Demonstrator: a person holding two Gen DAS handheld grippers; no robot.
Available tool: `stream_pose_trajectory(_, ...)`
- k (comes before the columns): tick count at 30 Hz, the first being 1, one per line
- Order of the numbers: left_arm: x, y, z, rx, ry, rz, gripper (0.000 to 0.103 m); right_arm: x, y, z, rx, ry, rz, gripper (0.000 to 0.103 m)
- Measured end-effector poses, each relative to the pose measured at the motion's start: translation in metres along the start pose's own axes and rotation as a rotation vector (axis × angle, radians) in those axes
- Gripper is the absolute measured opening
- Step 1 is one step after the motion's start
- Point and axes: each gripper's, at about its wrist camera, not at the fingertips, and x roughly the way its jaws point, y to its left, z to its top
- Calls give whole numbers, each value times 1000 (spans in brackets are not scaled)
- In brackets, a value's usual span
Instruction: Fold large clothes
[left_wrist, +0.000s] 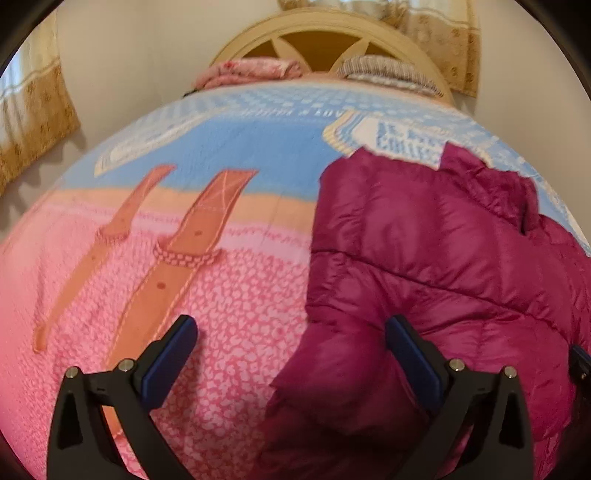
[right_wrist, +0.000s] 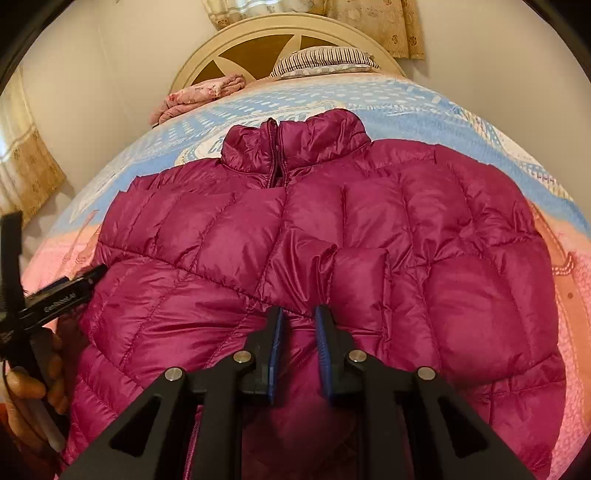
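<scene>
Magenta quilted puffer jacket (right_wrist: 314, 236) spread front-up on pink-and-blue patterned bedspread (left_wrist: 229, 295), collar far from fingers, hem nearest; long axis runs straight away from right gripper (right_wrist: 298, 325).

Right fingers nearly together, jacket fabric bunched between them near front centre; firm pinch likely, pad contact not clear.

Left gripper (left_wrist: 291, 350) fingers wide apart, empty, jacket edge under its right finger, bedspread under left.

Hem and zipper bottom hidden beneath right gripper; sleeve ends hard to make out; left-wrist view blurred.
</scene>
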Motion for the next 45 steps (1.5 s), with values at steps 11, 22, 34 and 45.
stream_pose_trajectory(11, -58, -6, 21, -58, -138, -110, 103, -35, -14, 75, 172, -21, 129, 67)
stream_pose_trajectory(22, -17, -24, 0, -173, -99, -102, 103, 82, -30, 199, 475, 112, 13, 83)
stream_pose_trajectory(34, -15, -13, -3, -249, -91, -138, 103, 141, -31, 205, 435, 263, -147, 27)
stream_pose_trajectory(45, -16, -9, -5, -267, -89, -153, 103, 75, -70, 156, 352, 245, -199, 3)
